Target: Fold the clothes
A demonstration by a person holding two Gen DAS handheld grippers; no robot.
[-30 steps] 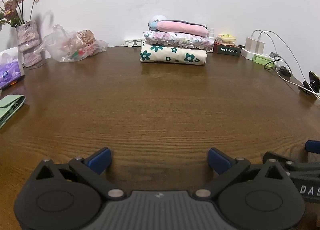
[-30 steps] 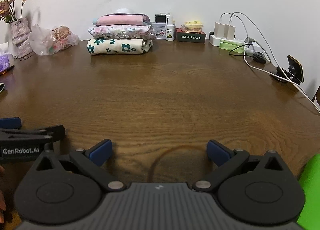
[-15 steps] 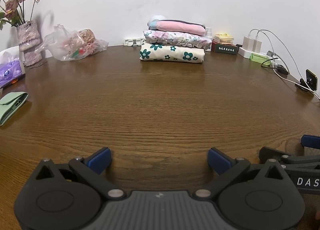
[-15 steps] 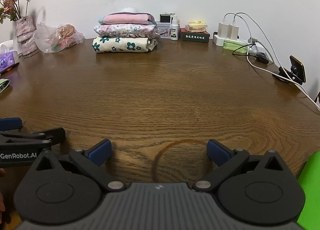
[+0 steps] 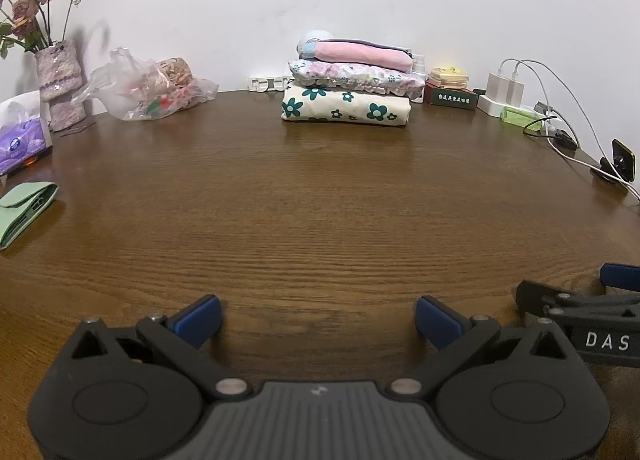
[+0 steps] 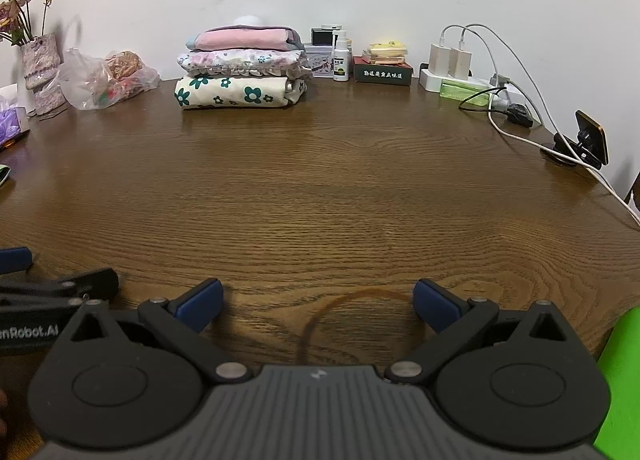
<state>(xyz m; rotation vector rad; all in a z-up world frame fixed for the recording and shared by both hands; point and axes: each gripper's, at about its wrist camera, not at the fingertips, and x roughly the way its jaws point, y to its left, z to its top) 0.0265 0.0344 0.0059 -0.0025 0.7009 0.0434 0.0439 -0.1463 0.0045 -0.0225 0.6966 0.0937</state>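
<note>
Left gripper (image 5: 318,320) and right gripper (image 6: 318,302) both low over the near edge of the wooden table (image 6: 320,188), fingers spread wide, nothing btwn them. They sit side by side.

Folded clothes (image 6: 240,68) in a stack of 3 at the far edge by the wall: flower-print piece at bottom, small-floral piece in the middle, pink one on top. Well apart from both grippers.

Containers: clear plastic bag (image 5: 148,90) far left w/ packaged snacks inside; vase (image 5: 60,84) beside it holding dried roses; tissue pack (image 5: 22,136) w/ a tissue sticking out. Small white bottle (image 6: 341,60) just right of the stack, contents can't tell.
</note>
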